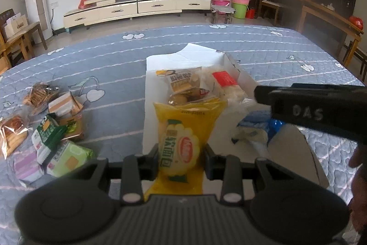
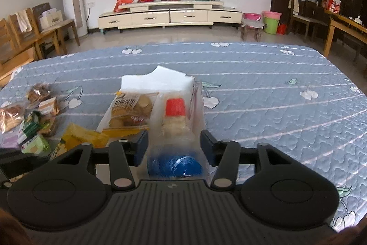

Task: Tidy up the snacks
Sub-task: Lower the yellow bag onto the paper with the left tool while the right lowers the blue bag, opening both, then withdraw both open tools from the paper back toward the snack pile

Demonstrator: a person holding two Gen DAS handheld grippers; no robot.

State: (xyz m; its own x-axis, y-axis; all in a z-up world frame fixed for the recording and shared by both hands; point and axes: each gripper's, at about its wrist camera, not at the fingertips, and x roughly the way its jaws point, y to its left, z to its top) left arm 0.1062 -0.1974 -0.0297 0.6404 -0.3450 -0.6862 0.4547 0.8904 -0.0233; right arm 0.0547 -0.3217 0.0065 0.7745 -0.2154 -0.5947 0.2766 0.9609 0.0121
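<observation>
Left gripper (image 1: 181, 159) is sitting low at the near edge of the white box (image 1: 246, 79), fingers clamped on a yellow bread packet (image 1: 183, 130) that is leaning into the box. Right gripper (image 2: 174, 145) is hovering over the box's right side, jaws spread apart around a blue-and-clear packet (image 2: 175, 164), not visibly pinching it. Loose snacks (image 1: 45, 121) are lying left of the box.

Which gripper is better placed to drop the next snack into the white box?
Left, probably: the left gripper is shut on the yellow bread packet at the white box. The right gripper looks open.
</observation>
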